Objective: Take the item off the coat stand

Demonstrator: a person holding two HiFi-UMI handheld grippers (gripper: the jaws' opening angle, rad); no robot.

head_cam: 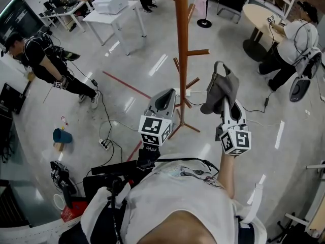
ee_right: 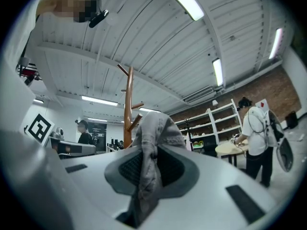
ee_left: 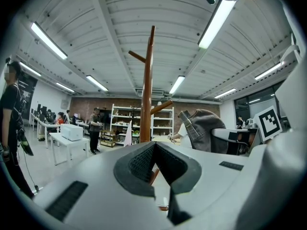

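Observation:
A brown wooden coat stand [head_cam: 182, 44] rises from the floor just ahead of me, its pegs bare where I can see them. A grey cap [head_cam: 221, 88] hangs free to the right of the pole, clear of the pegs. My right gripper [head_cam: 226, 103] is shut on its fabric. In the right gripper view the cap [ee_right: 153, 133] drapes down between the jaws, with the stand [ee_right: 127, 114] behind. My left gripper [head_cam: 164, 98] is held left of the cap, near the pole's foot, open with nothing in it. The left gripper view shows the stand [ee_left: 147, 90] and the cap [ee_left: 206, 131] to its right.
A person in black [head_cam: 43, 60] stands at the left and a person in white [head_cam: 297, 44] bends by a round table [head_cam: 259, 17] at the right. A white table [head_cam: 111, 14] is at the back. Cables and a power strip [head_cam: 105, 145] lie on the floor.

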